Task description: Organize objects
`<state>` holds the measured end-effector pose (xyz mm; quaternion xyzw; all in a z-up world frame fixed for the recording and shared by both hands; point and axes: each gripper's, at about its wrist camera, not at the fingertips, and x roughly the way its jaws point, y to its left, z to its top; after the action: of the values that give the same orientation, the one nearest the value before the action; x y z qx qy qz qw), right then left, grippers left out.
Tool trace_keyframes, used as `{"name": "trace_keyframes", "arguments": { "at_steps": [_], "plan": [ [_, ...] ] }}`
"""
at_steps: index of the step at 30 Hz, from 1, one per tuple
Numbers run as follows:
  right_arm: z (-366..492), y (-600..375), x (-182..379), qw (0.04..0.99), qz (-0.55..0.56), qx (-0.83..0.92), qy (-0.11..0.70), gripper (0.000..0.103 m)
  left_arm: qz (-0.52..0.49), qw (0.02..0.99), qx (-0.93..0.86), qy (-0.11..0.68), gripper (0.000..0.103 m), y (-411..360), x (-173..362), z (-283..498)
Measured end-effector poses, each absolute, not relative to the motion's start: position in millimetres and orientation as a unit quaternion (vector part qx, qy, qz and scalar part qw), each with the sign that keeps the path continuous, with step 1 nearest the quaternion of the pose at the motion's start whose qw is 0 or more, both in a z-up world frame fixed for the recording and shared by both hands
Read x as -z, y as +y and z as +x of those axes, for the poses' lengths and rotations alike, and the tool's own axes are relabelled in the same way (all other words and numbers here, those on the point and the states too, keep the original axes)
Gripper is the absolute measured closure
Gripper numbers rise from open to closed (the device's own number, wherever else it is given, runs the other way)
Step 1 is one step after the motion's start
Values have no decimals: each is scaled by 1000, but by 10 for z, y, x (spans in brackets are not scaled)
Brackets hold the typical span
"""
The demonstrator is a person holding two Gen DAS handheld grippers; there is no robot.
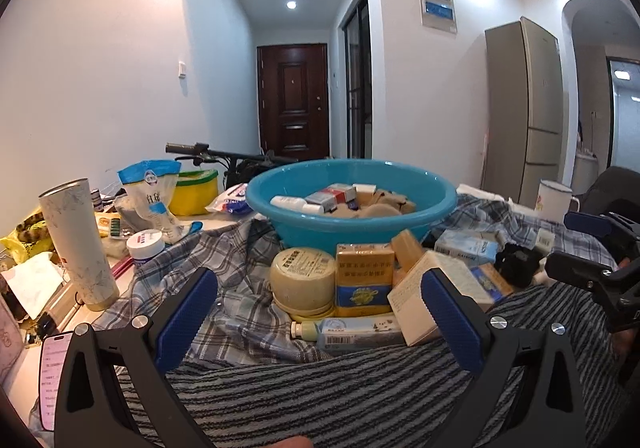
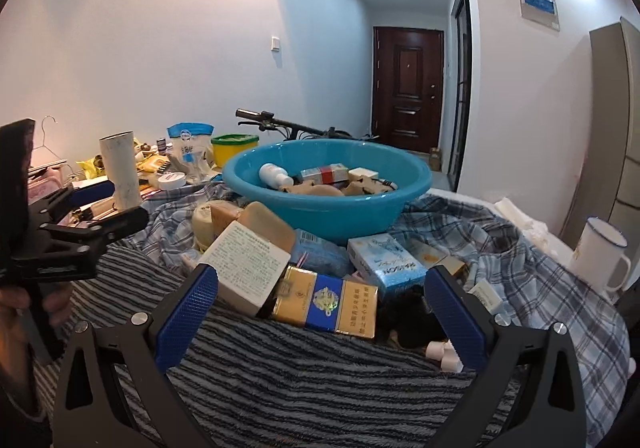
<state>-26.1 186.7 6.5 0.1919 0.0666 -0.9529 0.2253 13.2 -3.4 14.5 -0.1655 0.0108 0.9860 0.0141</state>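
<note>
Several cardboard boxes (image 2: 248, 272) crowd a round plastic basin (image 2: 326, 215).

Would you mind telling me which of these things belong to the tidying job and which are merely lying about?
Part of the job:
blue basin
gold and blue carton
white box
light blue box
round cream jar
left gripper, open
right gripper, open

Lying about:
white tumbler
enamel mug
phone

Home — entry door (image 1: 293, 100), fridge (image 1: 524, 107), cluttered table (image 1: 224, 226) with shirts.
</note>
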Motion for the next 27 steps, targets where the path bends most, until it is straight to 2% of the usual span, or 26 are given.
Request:
{"name": "trace_keyframes", "arguments": {
  "at_steps": [5,9,17,27],
  "plan": [
    [-98,1928,-230,255,135,956,47,0,-163,3,-986,18,0,11,-174,144],
    [-107,1942,-220,236,119,963,56,0,-191,31,-981,-24,0,-71,-147,79],
    [-283,1937,-30,200,185,959,73,0,-182,31,-983,0,0,22,-117,81],
    [-443,2099,101,202,228,952,17,0,-196,27,-980,-5,0,5,-39,30]
  ]
}}
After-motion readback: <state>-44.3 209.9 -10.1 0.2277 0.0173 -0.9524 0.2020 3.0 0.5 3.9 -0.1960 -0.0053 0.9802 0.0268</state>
